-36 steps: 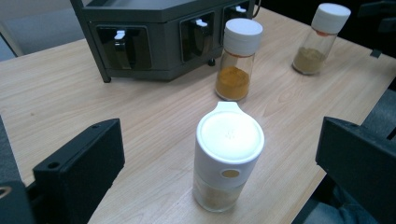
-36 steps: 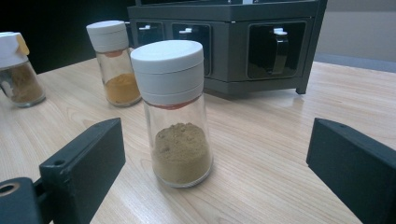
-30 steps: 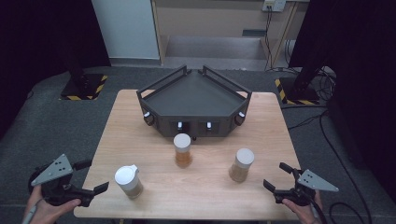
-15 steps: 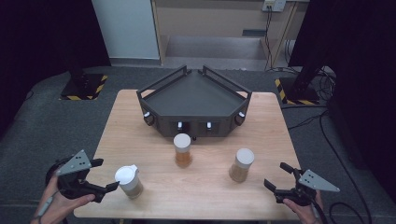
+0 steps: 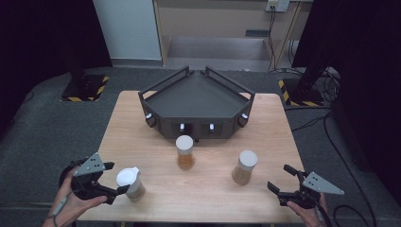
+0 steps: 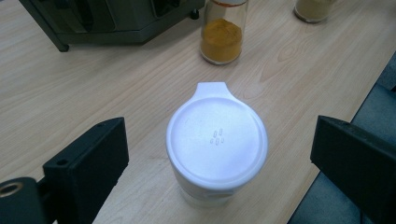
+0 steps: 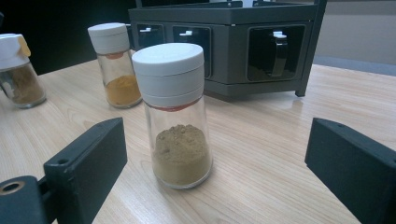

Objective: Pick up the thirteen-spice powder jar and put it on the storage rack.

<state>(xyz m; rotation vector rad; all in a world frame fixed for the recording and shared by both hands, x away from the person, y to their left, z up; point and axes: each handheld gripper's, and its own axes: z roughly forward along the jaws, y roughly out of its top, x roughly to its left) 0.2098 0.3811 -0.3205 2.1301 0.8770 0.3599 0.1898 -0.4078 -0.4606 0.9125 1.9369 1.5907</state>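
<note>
The high view looks forward and down on my whole table [image 5: 156, 142]; my left gripper view peers steeply down, close; my right looks level, close; both share the orange jar [image 6: 223, 35].

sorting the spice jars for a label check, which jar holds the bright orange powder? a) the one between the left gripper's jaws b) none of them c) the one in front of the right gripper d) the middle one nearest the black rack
d: the middle jar, just in front of the black rack, holds bright orange powder, while the right jar holds dull brownish powder.
</note>
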